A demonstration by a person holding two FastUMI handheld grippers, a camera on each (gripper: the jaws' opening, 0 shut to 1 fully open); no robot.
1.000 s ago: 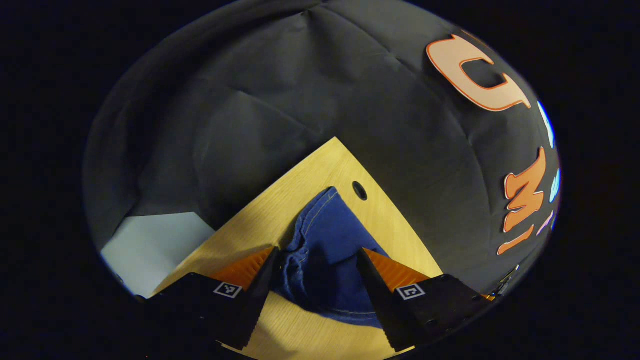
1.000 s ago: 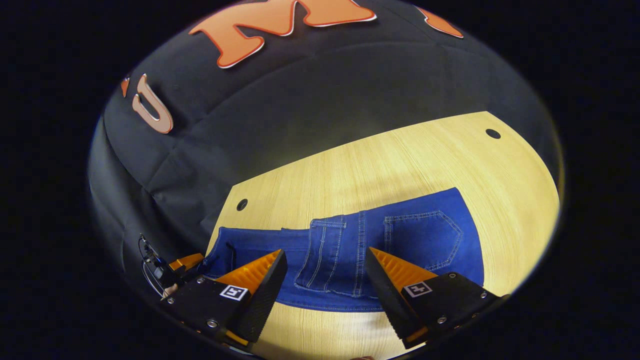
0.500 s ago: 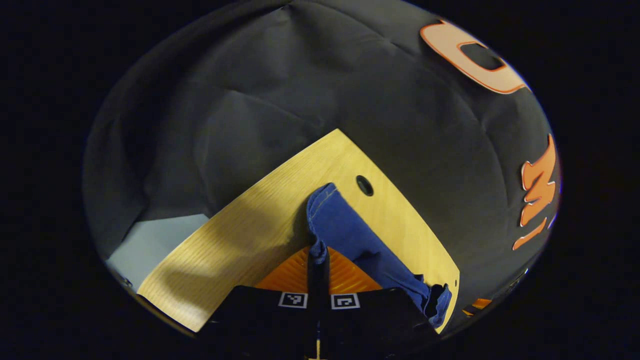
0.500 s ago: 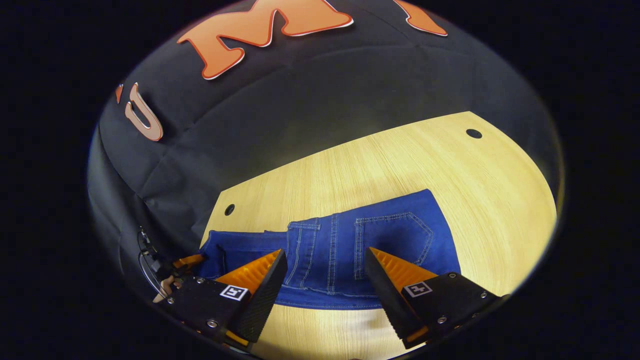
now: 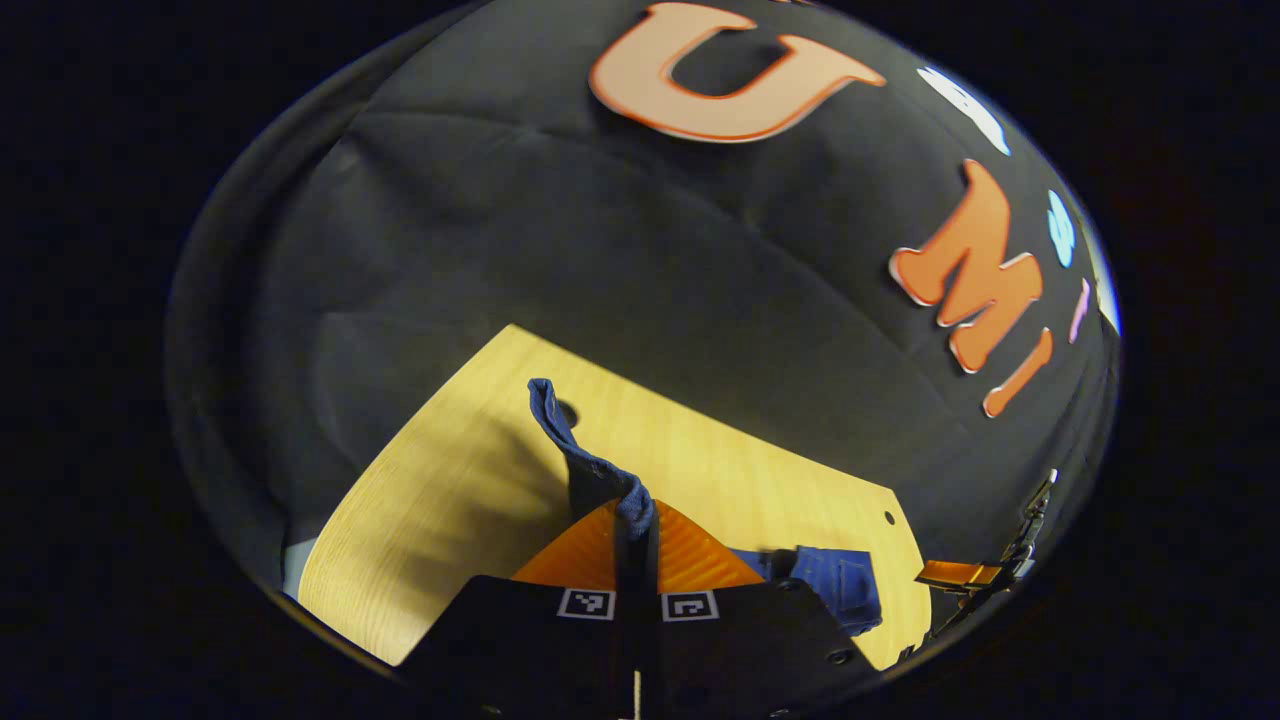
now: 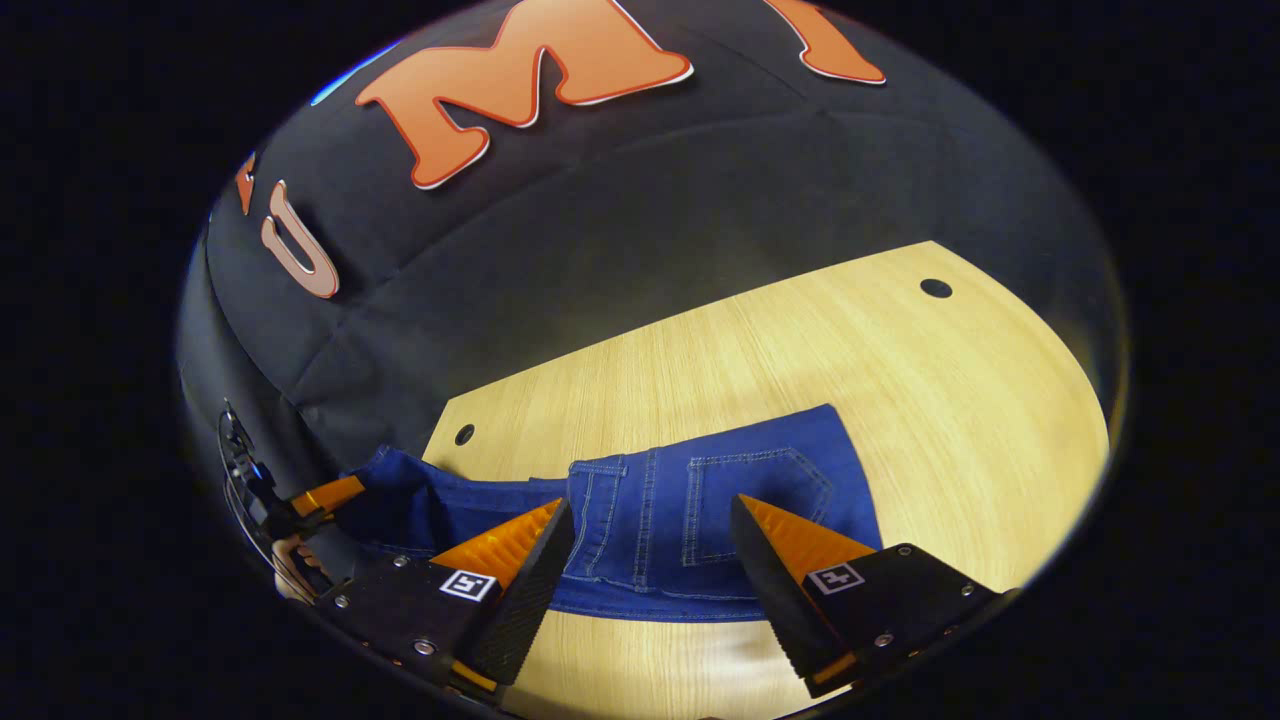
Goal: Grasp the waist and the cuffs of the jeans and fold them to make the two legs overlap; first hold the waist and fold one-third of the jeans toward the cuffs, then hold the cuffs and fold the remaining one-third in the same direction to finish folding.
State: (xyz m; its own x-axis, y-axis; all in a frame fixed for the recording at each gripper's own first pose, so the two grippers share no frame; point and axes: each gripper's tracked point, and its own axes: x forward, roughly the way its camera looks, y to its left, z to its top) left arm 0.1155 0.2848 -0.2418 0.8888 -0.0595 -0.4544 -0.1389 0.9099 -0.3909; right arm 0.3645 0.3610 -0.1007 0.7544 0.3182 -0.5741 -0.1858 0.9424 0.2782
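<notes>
Blue jeans (image 6: 760, 470) lie flat on the wooden table (image 6: 800, 340), the back pockets facing up. My right gripper (image 6: 651, 503) hovers open over the waist edge, with denim showing between its fingers and neither pressing on it. My left gripper (image 5: 637, 515) is shut on the cuff end of the jeans (image 5: 590, 470); a twisted strip of denim rises from its tips above the table (image 5: 450, 470). In the right gripper view the left gripper (image 6: 320, 495) sits at the far left, holding the raised leg end. More denim (image 5: 840, 590) lies low at the right.
The tabletop has small round holes near its corners (image 6: 936, 288) (image 6: 464, 434). Black cloth wall stands close behind the table's far edge. A hand (image 6: 290, 555) holds the left gripper. In the left gripper view the other gripper (image 5: 955, 573) shows at the right edge.
My left gripper went from open over the cuff to shut on it, then lifted and swung with the denim. The right gripper stayed open and shifted slightly over the waist.
</notes>
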